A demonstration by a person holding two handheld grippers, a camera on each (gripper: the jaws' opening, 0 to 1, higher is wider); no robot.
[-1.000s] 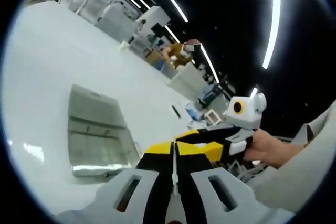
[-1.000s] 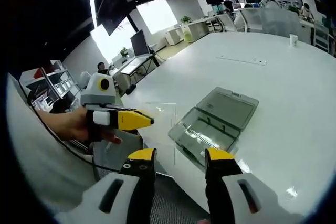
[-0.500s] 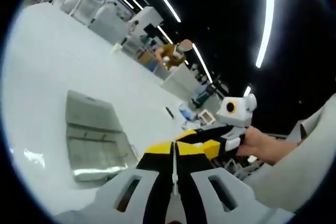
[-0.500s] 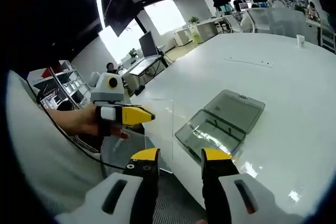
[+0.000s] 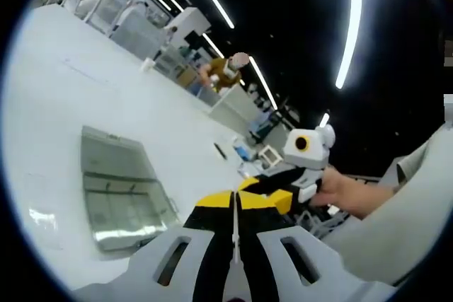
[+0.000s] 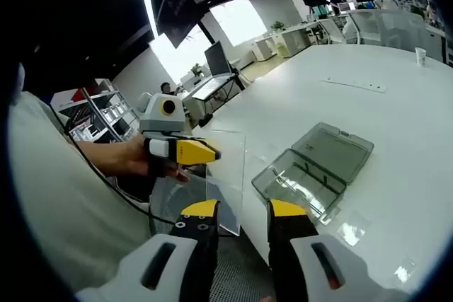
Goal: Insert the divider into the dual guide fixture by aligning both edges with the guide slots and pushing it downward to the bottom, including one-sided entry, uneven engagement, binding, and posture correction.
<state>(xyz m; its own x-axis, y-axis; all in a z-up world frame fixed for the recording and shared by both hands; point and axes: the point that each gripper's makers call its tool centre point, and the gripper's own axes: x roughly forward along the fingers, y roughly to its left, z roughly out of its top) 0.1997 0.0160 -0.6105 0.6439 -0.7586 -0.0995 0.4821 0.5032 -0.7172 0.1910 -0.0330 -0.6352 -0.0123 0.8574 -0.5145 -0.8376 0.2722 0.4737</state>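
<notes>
Divider, clear sheet at centre-left, is pinched edge-on by left gripper; right gripper slightly agape, empty. Still approach step; lowering over open clear box w/ edges aligned is needed next.

The left gripper has pale grey moulded arms with slotted cut-outs, black jaws and yellow tips. The right gripper matches it: grey shells, black jaws, yellow caps. In the left gripper view, a light-coloured sleeve runs just behind the hand gripping the right gripper's white-and-black handle.
</notes>
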